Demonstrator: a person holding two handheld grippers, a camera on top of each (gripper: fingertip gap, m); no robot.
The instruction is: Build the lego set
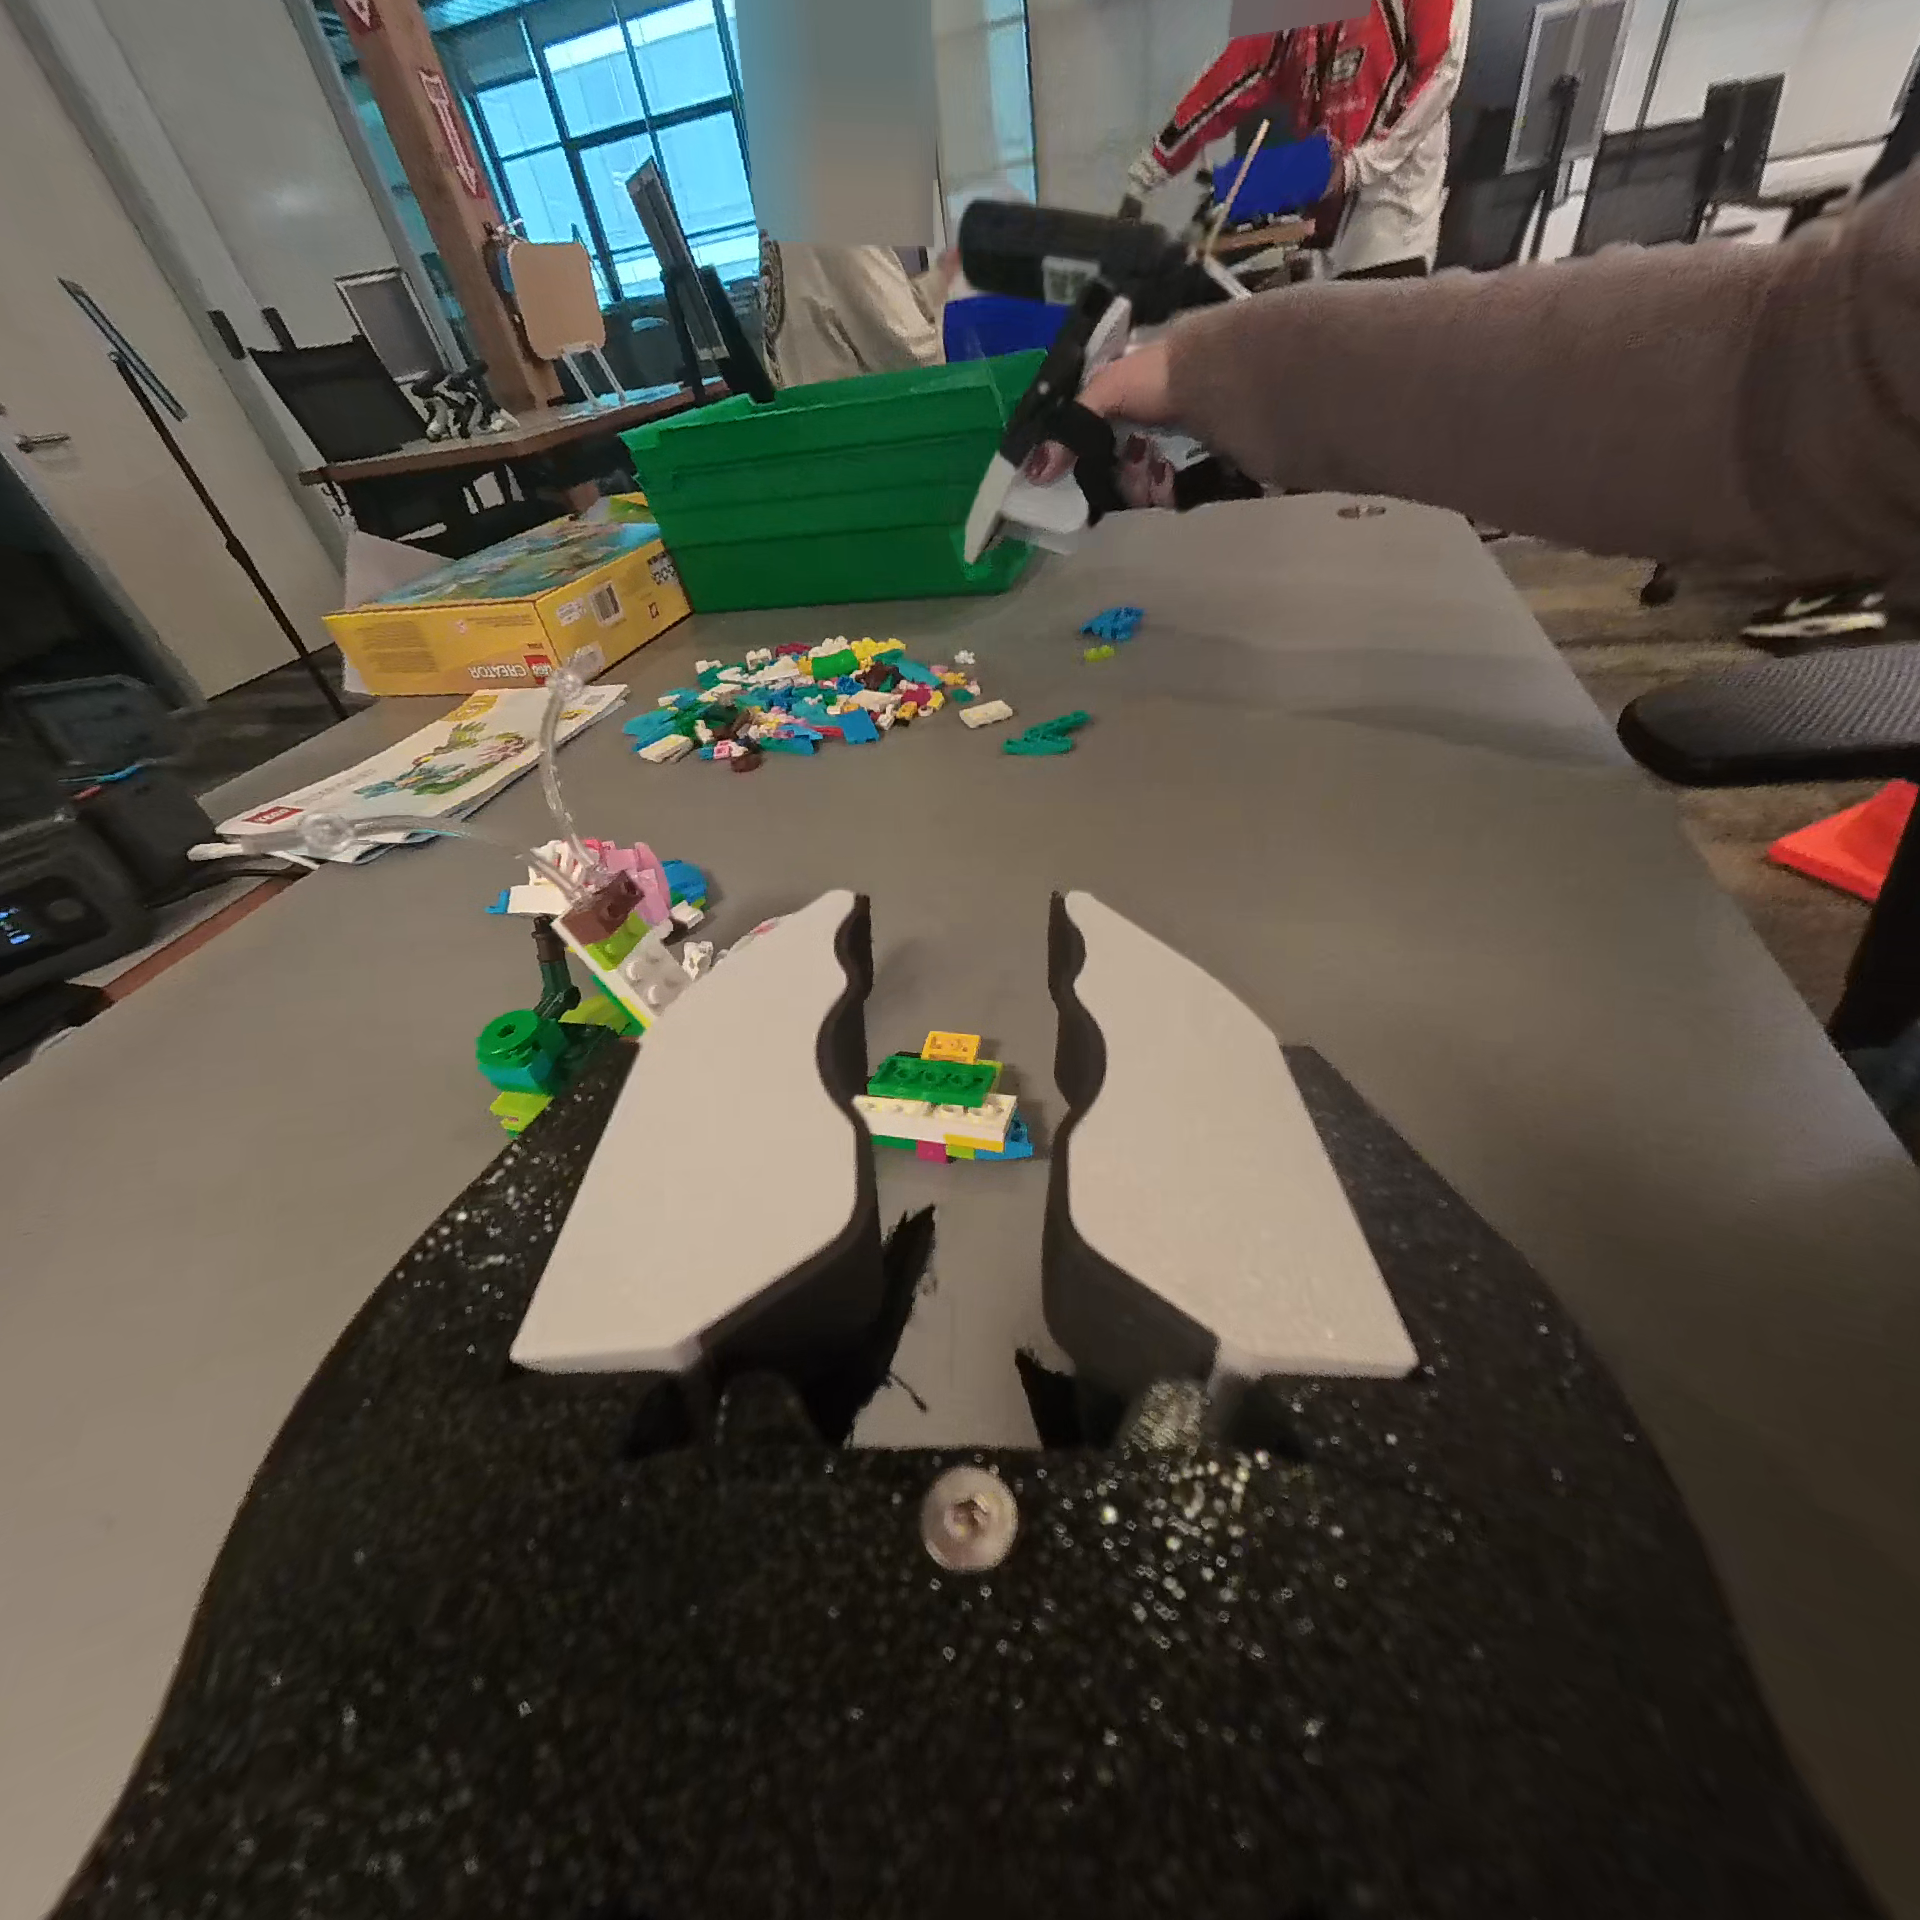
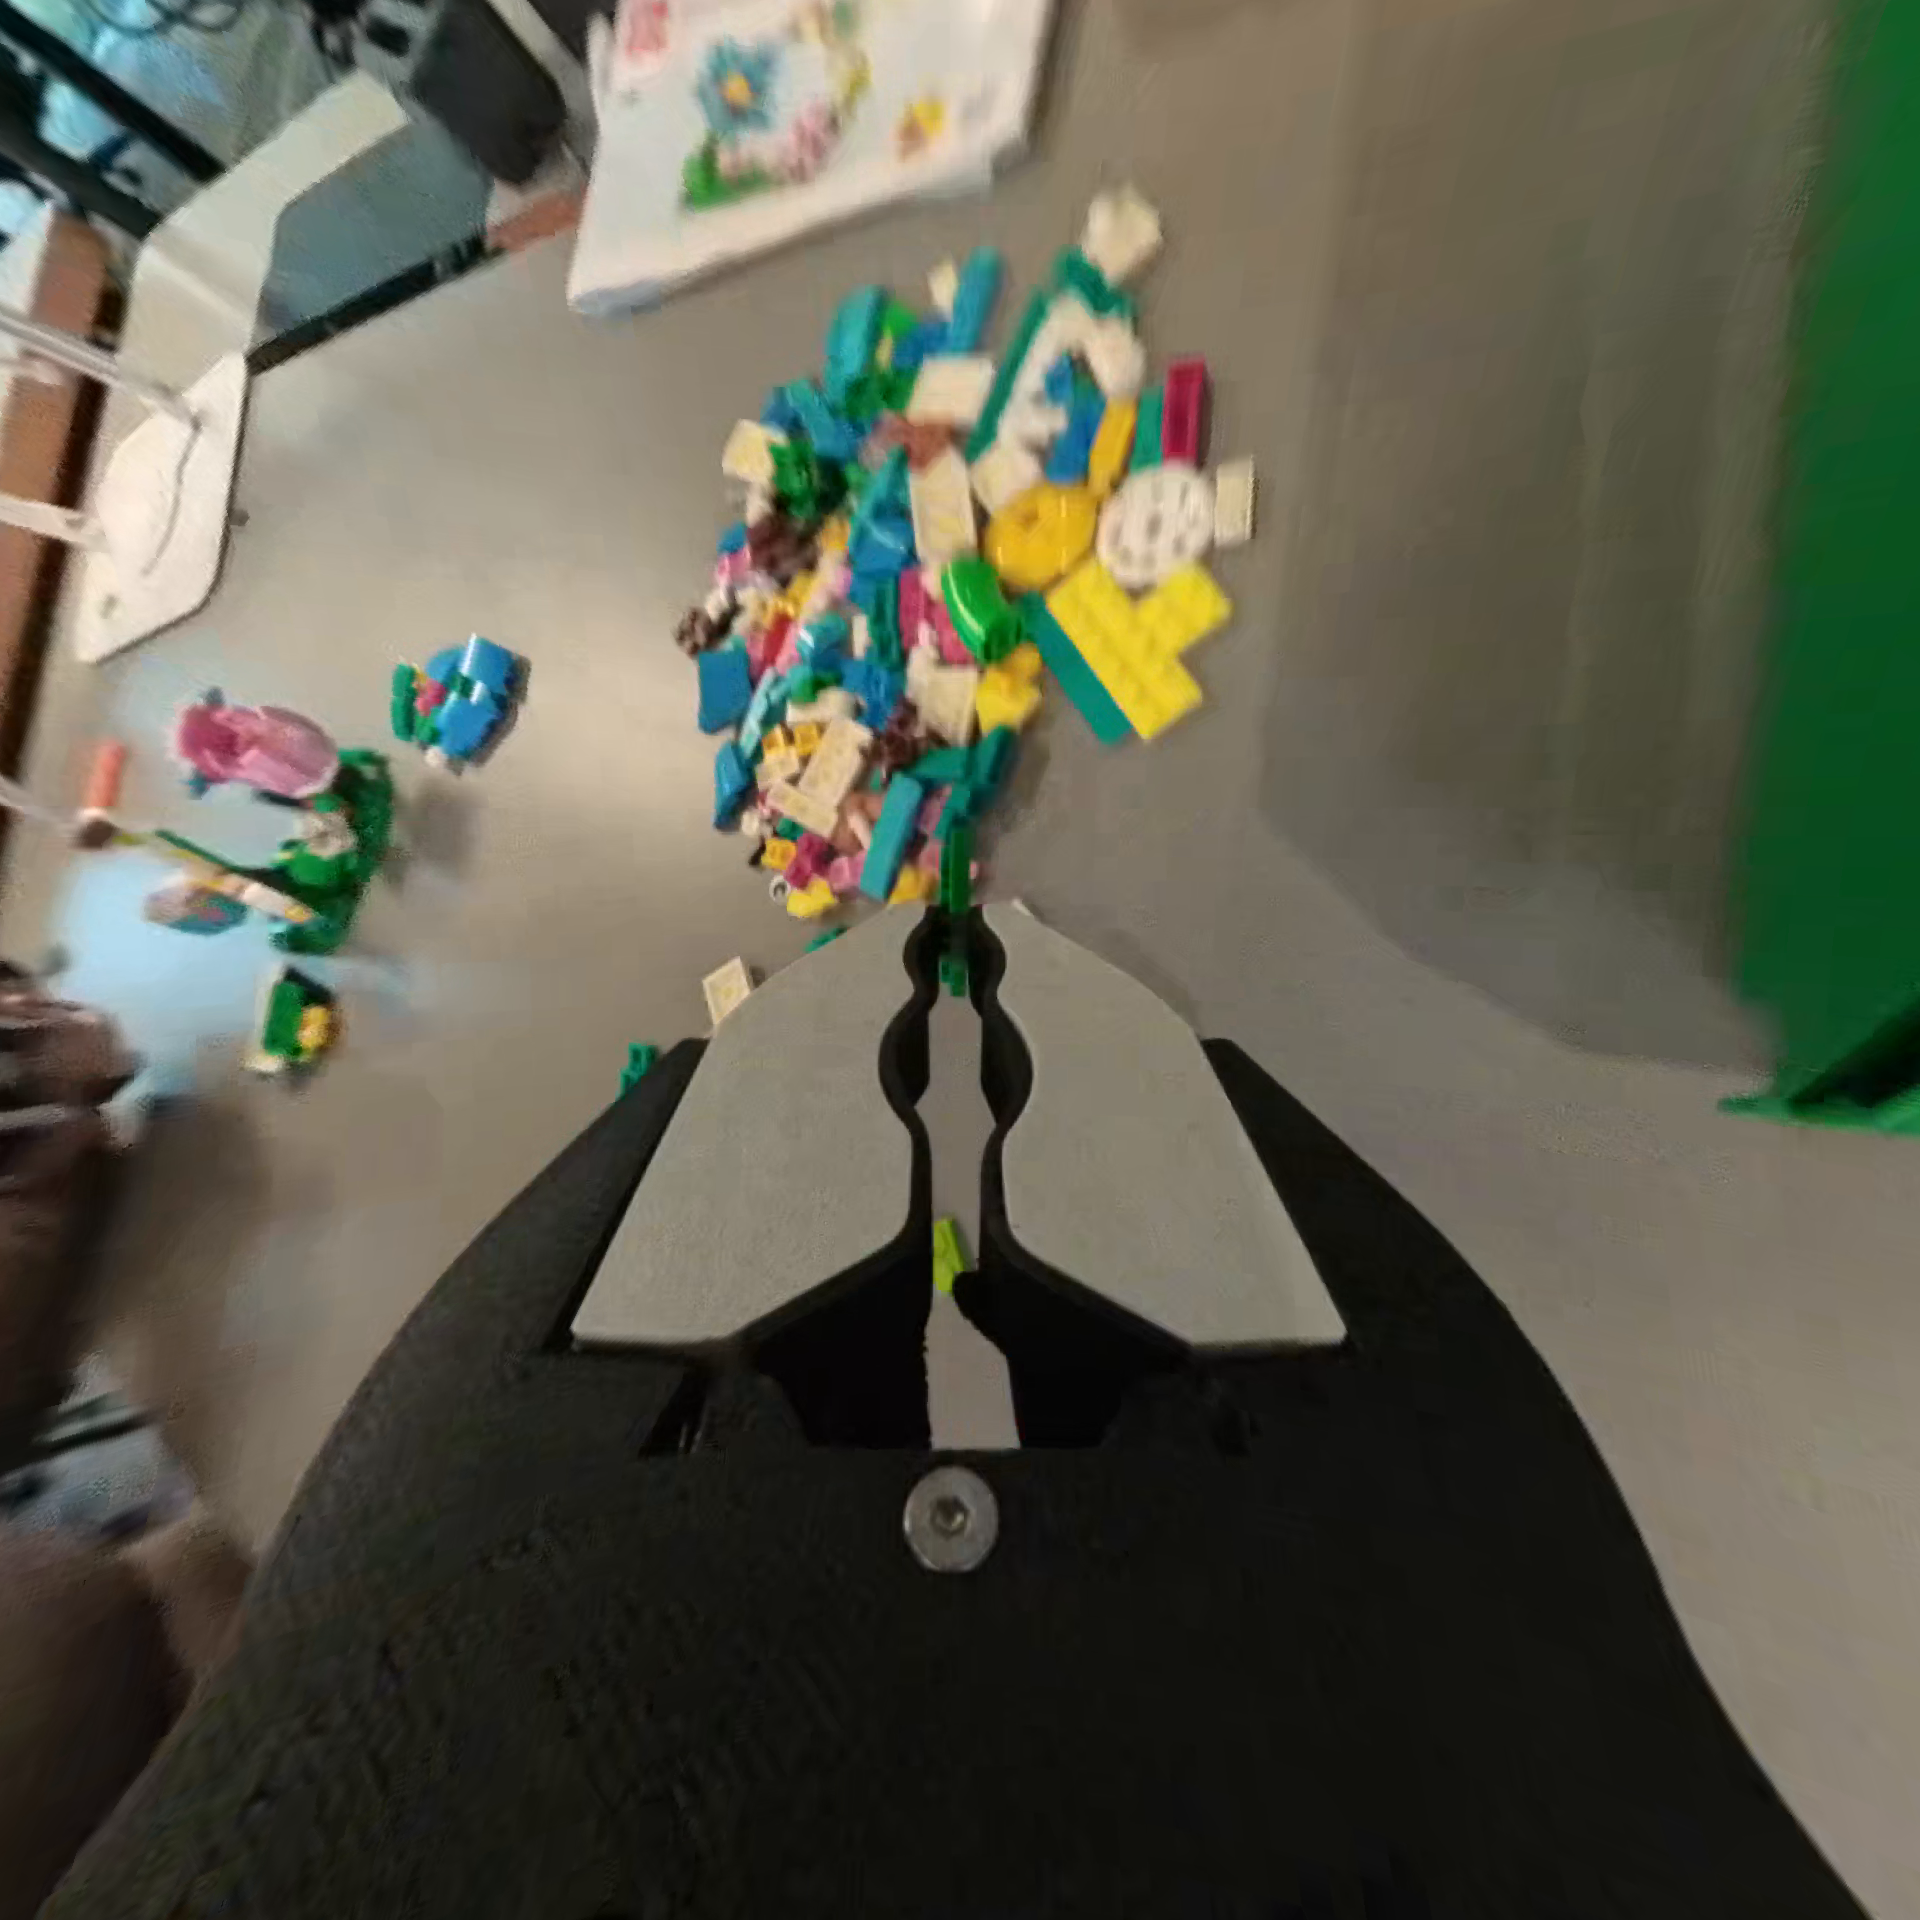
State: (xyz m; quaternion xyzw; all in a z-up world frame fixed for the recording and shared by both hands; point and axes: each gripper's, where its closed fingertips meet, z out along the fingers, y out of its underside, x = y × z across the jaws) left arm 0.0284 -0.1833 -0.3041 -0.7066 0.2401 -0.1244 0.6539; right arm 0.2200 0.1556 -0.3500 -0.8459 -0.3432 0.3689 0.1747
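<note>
On the grey table (image 1: 1299, 831) we keep the loose brick pile (image 2: 966, 582) central for picking. Our left gripper (image 1: 961, 987), fingers wide, brackets the small stacked assembly (image 1: 945, 1096) without touching it. Our right gripper (image 2: 951, 935), fingers narrow, pinches a thin green piece (image 2: 954, 883) above the pile's edge.

We saw stacked green trays (image 1: 831, 499) at 12 o'clock on the grey table (image 1: 1299, 831) | an orange cone (image 1: 1849, 842) on the floor at 3 o'clock | a black chair seat (image 1: 1766, 717) just above it | a person in a red-and-white jacket (image 1: 1340, 114) at 1 o'clock | a monitor (image 1: 691, 291) at 11 o'clock.
</note>
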